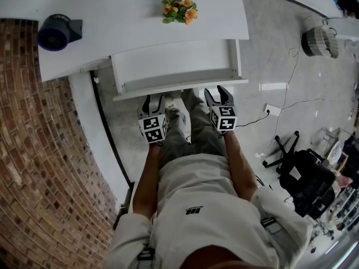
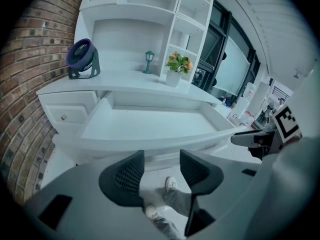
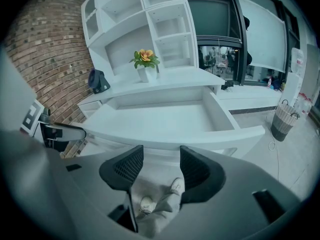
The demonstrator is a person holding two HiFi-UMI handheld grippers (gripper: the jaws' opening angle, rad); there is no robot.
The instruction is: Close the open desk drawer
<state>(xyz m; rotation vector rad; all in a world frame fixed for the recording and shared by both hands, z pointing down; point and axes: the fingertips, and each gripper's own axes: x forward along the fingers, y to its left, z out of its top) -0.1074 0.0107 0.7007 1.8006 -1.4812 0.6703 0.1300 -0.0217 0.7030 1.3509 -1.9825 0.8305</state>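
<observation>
1. Left gripper (image 1: 153, 101): my jaws stand partly apart with nothing between them, tips just beside the front edge of the drawer (image 1: 175, 66). I cannot tell whether they touch it.
2. Right gripper (image 1: 219, 92): jaws also apart and empty, level with the left one, near the drawer's right front.
3. Drawer is pulled out from under the white desk (image 1: 123, 21), front panel facing me.
4. On the desk: purple fan (image 1: 55, 32) at left, potted flower (image 1: 179, 9) behind the drawer.

The drawer (image 1: 174, 66) and desk (image 1: 123, 10) before me look like smooth, matt white painted board. Along the desk's left edge, the wall (image 1: 33, 150) is rough red brick. The floor (image 1: 269, 43) is pale and glossy. My left gripper (image 2: 161, 154) has matt black, grid-textured plastic pads (image 2: 127, 176).
</observation>
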